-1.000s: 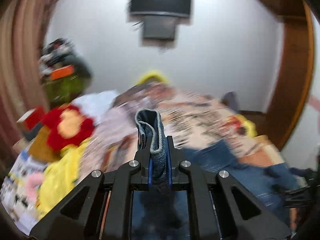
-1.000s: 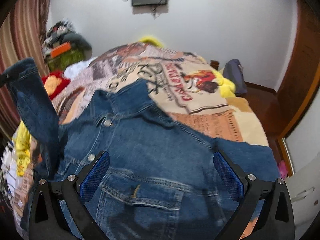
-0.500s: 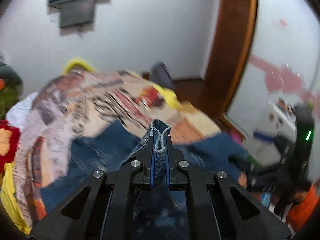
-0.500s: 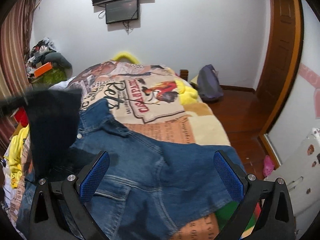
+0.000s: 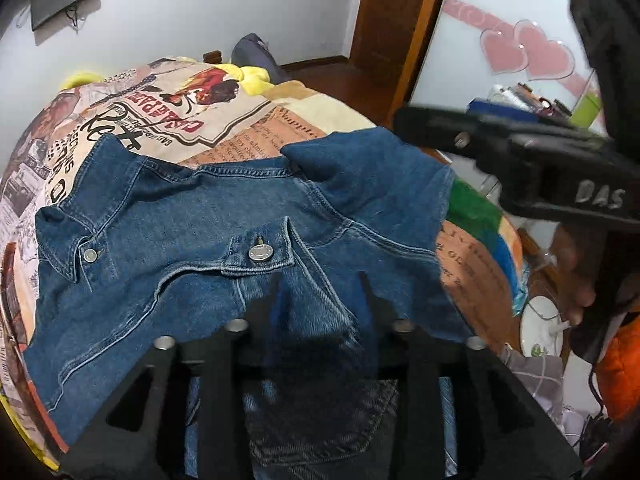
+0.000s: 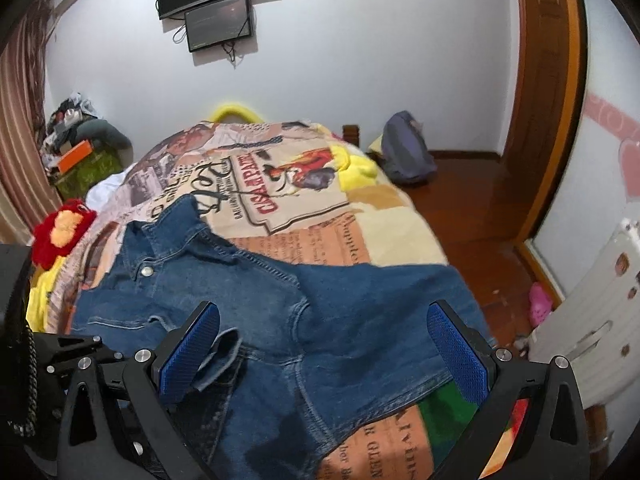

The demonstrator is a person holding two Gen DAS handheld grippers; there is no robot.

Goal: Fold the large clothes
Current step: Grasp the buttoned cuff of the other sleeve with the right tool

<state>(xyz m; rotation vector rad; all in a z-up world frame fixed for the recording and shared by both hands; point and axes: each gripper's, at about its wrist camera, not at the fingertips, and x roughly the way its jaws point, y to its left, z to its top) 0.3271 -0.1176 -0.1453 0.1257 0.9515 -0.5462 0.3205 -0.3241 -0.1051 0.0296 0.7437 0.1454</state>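
Observation:
A blue denim jacket [image 5: 192, 240] lies front-up on the bed's printed blanket [image 5: 160, 104], one sleeve folded across its chest. My left gripper [image 5: 320, 304] is open just above the sleeve cuff [image 5: 260, 252], its fingers apart on either side of the sleeve. My right gripper [image 6: 324, 344] is open wide and empty above the jacket [image 6: 320, 312]; the cuff [image 6: 218, 354] lies by its left pad [image 6: 192, 344]. The right gripper's body [image 5: 540, 168] shows at the right of the left wrist view.
The blanket [image 6: 320, 208] runs back to a white wall. A red and yellow toy [image 6: 60, 232] and clutter [image 6: 80, 148] lie at the left. A grey bag [image 6: 404, 152], wooden floor and door [image 6: 548, 100] are at the right. A white plate [image 5: 540, 324] sits beside the bed.
My left gripper carried the sleeve across to the right over the jacket, lowered it and opened, leaving the sleeve on the chest. My right gripper stayed open and shifted slightly right.

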